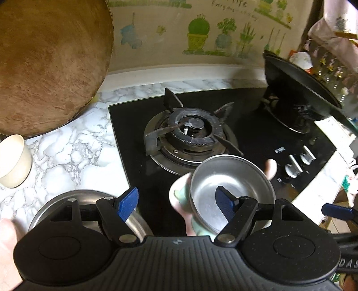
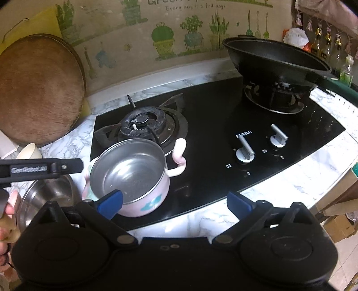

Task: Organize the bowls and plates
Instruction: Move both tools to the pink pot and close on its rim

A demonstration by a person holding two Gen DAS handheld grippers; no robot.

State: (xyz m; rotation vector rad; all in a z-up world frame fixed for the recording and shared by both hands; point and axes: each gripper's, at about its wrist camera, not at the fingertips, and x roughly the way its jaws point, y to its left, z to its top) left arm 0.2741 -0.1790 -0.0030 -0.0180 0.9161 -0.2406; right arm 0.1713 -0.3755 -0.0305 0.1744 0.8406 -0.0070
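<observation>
Now I see my left gripper (image 1: 177, 204) fingers apart around the tilted pink steel-lined bowl (image 2: 132, 176) at lower left, right gripper (image 2: 174, 202) fingers apart too.

"FOTILE" on the black glass hob (image 2: 223, 125) above its knobs, "Every day is a full day!" on the wall sticker (image 2: 194, 7), "GenRobot.AI" on the left gripper (image 2: 29, 170)

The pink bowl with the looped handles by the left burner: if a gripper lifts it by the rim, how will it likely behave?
The pink bowl looks rigid, with a shiny metal inside, so it should not flex. That smooth wall may slip between the fingers. It appears empty, so it is probably light. It already sits tilted in both views, and the looped handle on one side could make it swing.
</observation>
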